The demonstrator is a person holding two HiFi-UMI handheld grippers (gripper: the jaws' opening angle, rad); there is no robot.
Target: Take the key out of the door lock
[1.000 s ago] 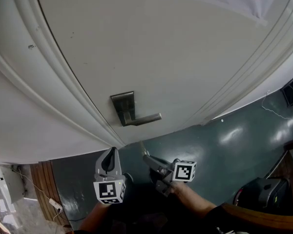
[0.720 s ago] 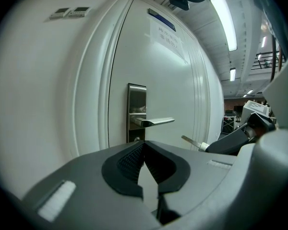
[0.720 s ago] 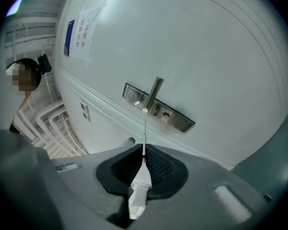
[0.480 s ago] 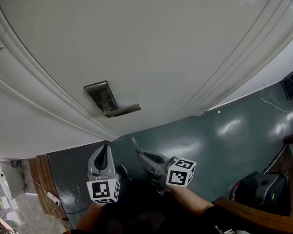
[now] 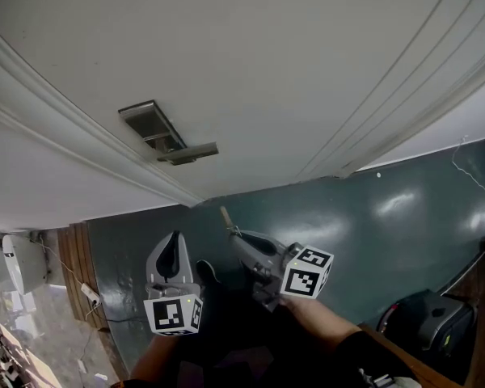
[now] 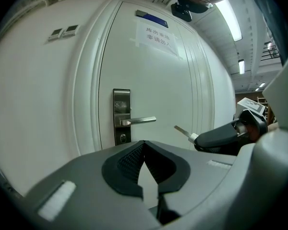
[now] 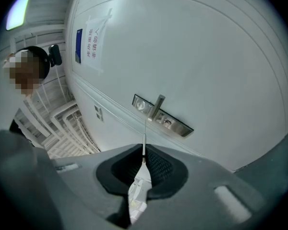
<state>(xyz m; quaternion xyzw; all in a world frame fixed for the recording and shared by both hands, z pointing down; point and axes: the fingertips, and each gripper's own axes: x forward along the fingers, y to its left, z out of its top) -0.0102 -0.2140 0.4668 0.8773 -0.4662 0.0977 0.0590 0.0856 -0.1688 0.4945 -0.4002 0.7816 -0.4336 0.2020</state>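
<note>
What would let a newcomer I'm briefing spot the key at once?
Find the white door with its steel lock plate and lever. The key is not in that lock: it is clear of the door, clamped in the right gripper. It is the only thin metal blade poking out from between jaws, with a white piece at its base.
</note>
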